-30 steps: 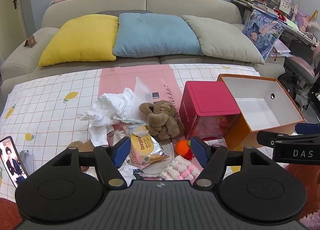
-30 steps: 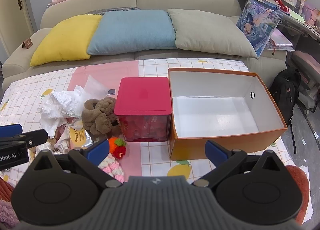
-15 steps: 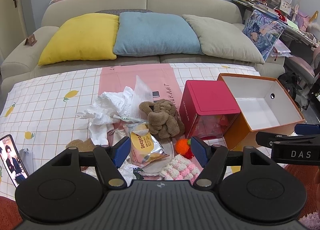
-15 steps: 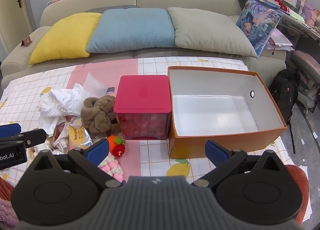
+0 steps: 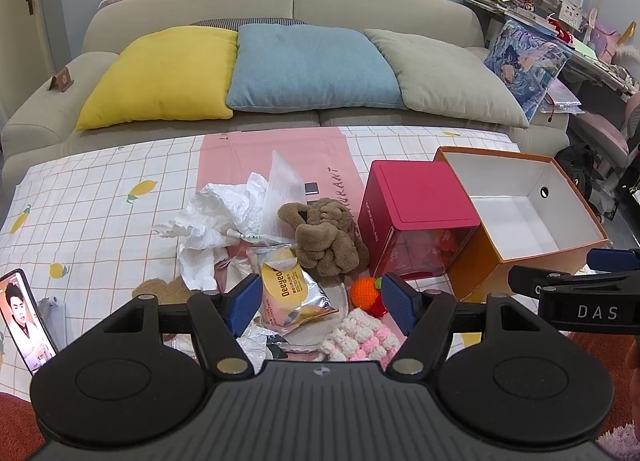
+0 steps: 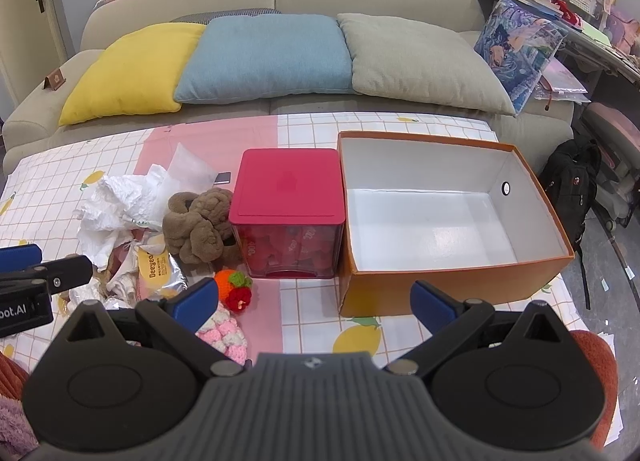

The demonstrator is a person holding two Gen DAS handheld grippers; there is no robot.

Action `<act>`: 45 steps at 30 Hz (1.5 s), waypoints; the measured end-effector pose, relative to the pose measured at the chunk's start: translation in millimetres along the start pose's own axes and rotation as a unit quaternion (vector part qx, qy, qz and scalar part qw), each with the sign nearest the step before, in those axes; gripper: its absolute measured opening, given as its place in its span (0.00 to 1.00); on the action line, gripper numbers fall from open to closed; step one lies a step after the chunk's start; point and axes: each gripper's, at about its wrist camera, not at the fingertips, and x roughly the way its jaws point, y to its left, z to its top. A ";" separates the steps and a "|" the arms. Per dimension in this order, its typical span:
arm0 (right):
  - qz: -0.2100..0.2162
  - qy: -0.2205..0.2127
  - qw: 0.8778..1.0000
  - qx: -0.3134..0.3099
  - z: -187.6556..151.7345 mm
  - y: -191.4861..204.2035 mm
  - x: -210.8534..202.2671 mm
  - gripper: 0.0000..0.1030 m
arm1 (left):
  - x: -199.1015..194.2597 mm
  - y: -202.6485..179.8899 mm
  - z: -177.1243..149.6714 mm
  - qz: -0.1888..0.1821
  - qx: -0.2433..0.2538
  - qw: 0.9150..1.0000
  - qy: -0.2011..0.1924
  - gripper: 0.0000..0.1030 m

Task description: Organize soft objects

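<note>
The orange box [image 6: 448, 285] stands open, touching the red bin [image 6: 289, 197] at its left. Left of the bin lie the brown plush [image 5: 326, 239], snack bag [image 5: 290, 293], pink-white knit [image 5: 360, 335] and orange knit fruit [image 6: 232, 283]. Both grippers, left [image 5: 320, 299] and right [image 6: 314, 303], gape wide, holding nothing

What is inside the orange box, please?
The orange box shows only its bare white floor and walls. The strip of floor just behind its near wall is hidden.

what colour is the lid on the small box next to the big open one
Magenta-red lid, over a see-through body; clearest in the right wrist view.
</note>
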 end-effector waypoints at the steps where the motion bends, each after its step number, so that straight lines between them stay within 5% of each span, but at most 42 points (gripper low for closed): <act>1: 0.000 0.000 1.000 -0.001 0.2 0.4 -0.1 0.97 | 0.1 0.2 -0.1 0.000 0.000 1.000 0.000 0.78; 34: -0.002 0.001 1.000 -0.004 1.4 1.2 -0.5 0.97 | -4.1 -1.2 -1.8 -0.019 -0.008 1.000 0.003 0.78; 40: 0.032 -0.032 0.999 -0.026 -7.4 3.3 2.2 0.97 | 2.0 5.7 -7.1 -0.033 -0.006 0.999 0.016 0.78; 45: 0.053 -0.015 0.997 -0.051 -14.1 7.6 20.6 0.93 | 17.4 16.5 -21.2 -0.040 0.005 0.998 0.052 0.77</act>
